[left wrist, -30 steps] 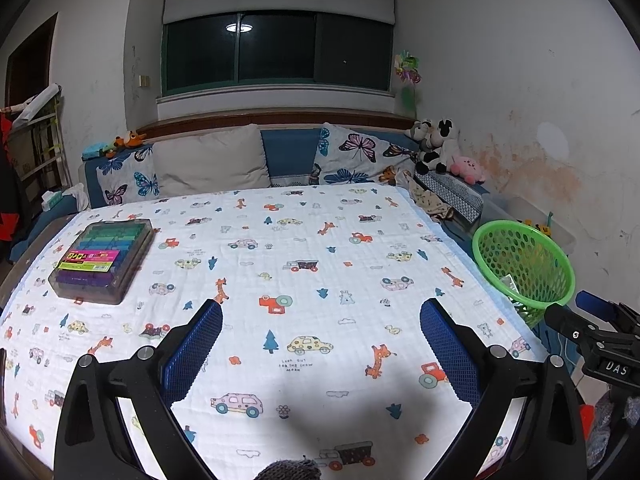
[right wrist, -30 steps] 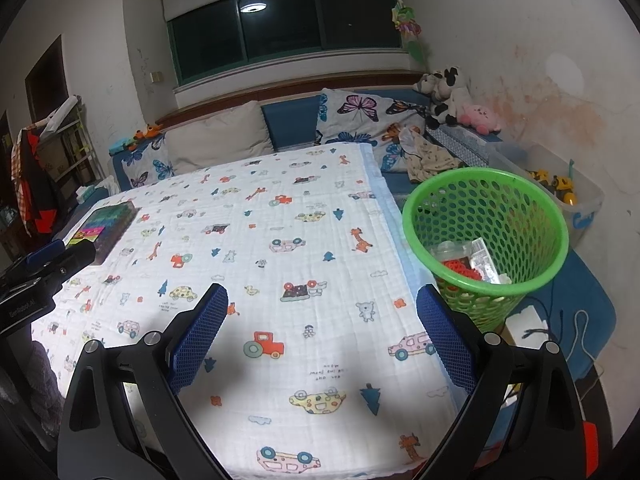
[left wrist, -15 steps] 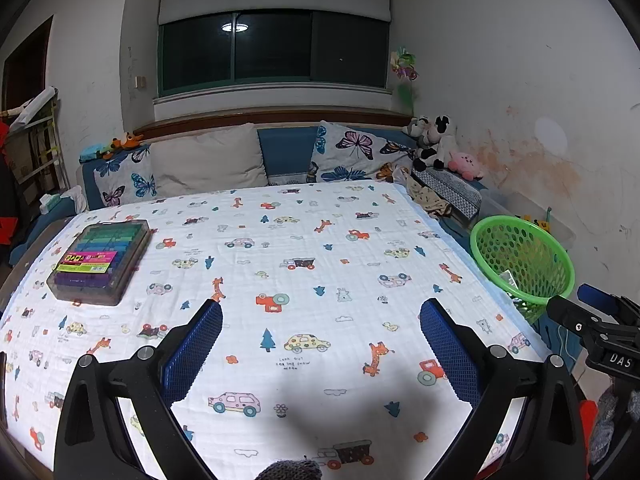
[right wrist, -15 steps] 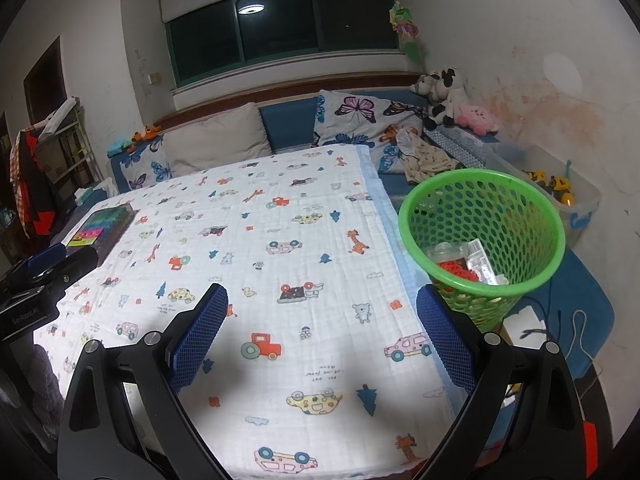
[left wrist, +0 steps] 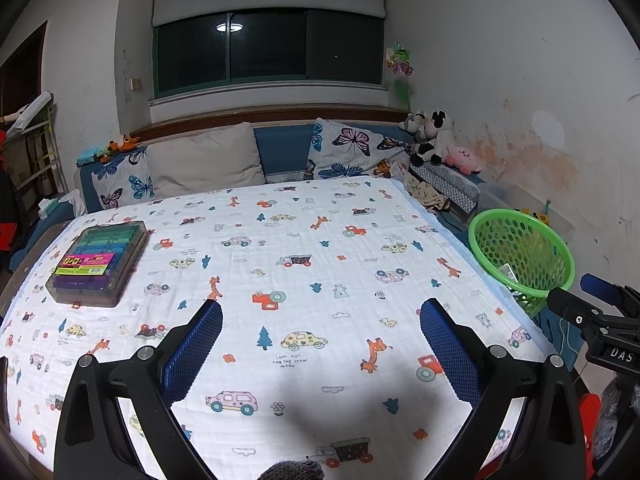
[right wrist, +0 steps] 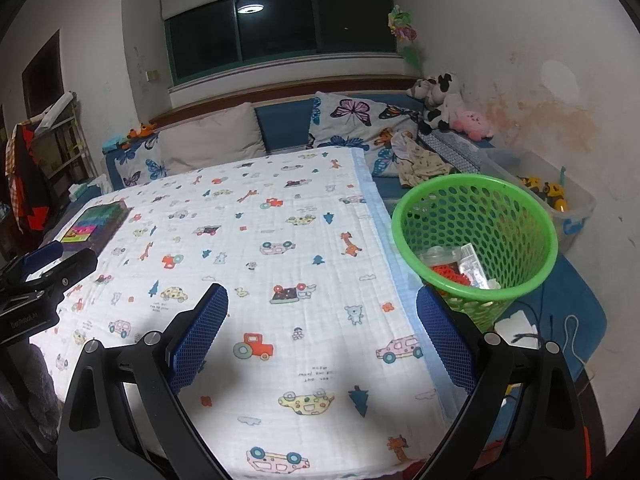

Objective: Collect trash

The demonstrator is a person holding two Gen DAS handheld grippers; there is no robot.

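Both pairs of tongs hang over the near end of the bed (left wrist: 320, 248) with their blue pads wide apart and nothing between them: the left tongs (left wrist: 320, 344) over the middle of the printed blanket, the right tongs (right wrist: 322, 332) nearer the blanket's right edge.

The green basket (right wrist: 476, 188) stands off the bed's right side, at about 2 o'clock from the right tongs and close by; from the left tongs it lies farther off, near 3 o'clock. So the right hand is the nearer one to it. The collected trash (right wrist: 460, 268) sits in the basket's bottom (a clear wrapper, something red, a silvery packet).

Count: one basket, two tongs, one box of coloured blocks (left wrist: 98, 262) at 10 o'clock. I see no loose trash on the blanket, so the task looks about done.
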